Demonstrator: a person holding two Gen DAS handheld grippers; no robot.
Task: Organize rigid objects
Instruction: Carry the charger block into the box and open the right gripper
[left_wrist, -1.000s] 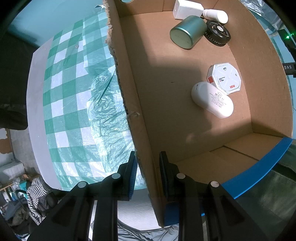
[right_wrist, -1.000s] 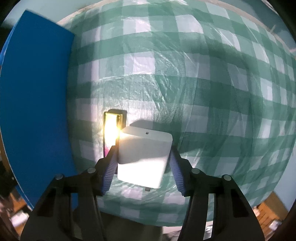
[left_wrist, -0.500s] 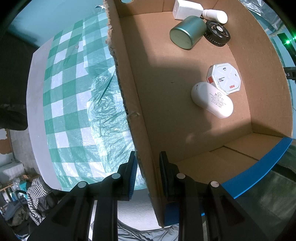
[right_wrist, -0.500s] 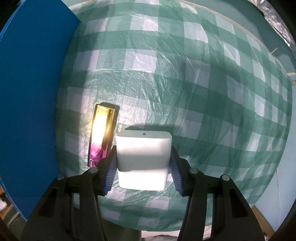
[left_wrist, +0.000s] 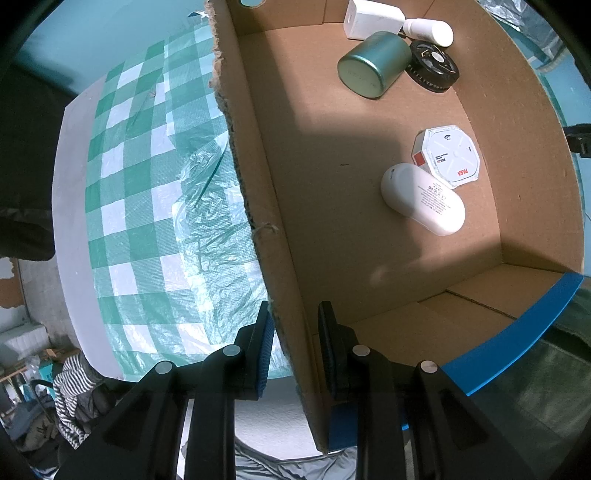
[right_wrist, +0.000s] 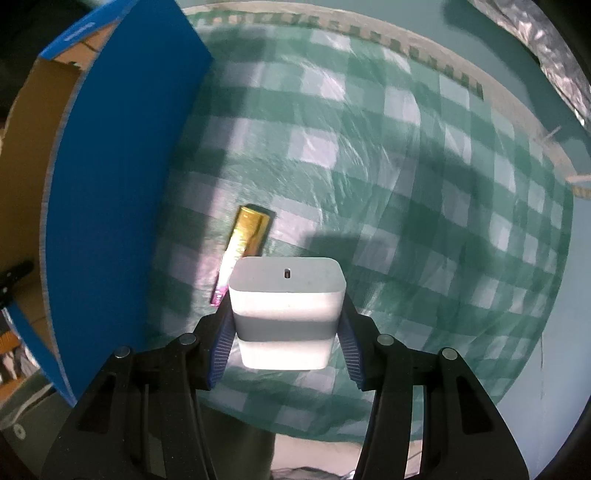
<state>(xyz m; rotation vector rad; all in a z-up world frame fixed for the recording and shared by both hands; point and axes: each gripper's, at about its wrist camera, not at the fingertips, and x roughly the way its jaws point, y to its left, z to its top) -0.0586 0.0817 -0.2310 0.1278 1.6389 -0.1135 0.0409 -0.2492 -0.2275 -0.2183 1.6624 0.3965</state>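
My left gripper (left_wrist: 293, 341) is shut on the near wall of the cardboard box (left_wrist: 280, 236), one finger on each side. Inside the box lie a white oval case (left_wrist: 423, 199), a white hexagonal device (left_wrist: 448, 157), a green metal tin (left_wrist: 371, 66), a black round fan (left_wrist: 434, 70), a white block (left_wrist: 369, 16) and a white bottle (left_wrist: 428, 31). My right gripper (right_wrist: 286, 345) is shut on a white square charger block (right_wrist: 286, 306) and holds it above the checked cloth. A gold and pink flat bar (right_wrist: 242, 251) lies on the cloth beside the box's blue outer wall (right_wrist: 110, 206).
The green and white checked cloth (right_wrist: 406, 177) under clear plastic covers the table on both sides of the box. Its near edge (left_wrist: 74, 221) drops off to a floor with clutter (left_wrist: 70, 391). Silver foil (right_wrist: 546, 48) lies at the far right.
My right gripper has lifted and tilted with the charger block, so the box's blue wall and open top now show at left. The left gripper has not moved.
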